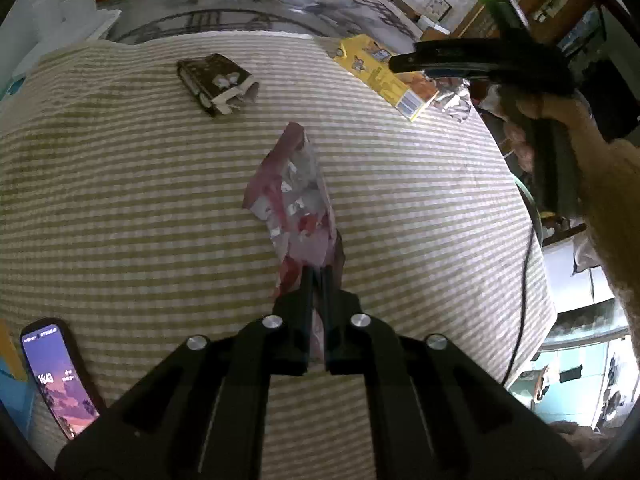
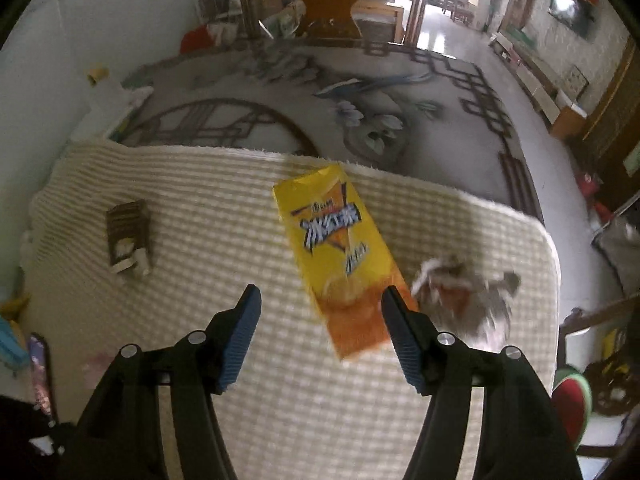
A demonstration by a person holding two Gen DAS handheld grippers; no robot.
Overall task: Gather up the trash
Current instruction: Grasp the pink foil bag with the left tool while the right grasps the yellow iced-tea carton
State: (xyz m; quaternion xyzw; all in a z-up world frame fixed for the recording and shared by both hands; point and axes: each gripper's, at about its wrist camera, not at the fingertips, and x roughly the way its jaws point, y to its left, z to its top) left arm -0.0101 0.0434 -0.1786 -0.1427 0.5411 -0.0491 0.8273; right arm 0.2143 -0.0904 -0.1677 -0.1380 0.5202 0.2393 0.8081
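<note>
On the left of the striped cream and tan cloth (image 1: 120,208) lies a small dark brown carton (image 1: 214,82), and in the middle our left gripper (image 1: 318,276) has its jaws squeezed tight on the near end of the crinkly pink and silver wrapper (image 1: 294,196). We should keep that squeeze firm so it does not slip. On the right, our right gripper (image 2: 320,300) hangs with jaws wide apart just above the flat yellow and orange snack box (image 2: 340,248), beside crumpled silver foil (image 2: 468,292), so we should go down straight and close across the box's narrow sides.

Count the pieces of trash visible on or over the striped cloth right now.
4: pink crinkled wrapper clamped in the left gripper; brown opened carton far left; yellow flattened drink box before the open right gripper; crumpled silver foil beside it.
</note>
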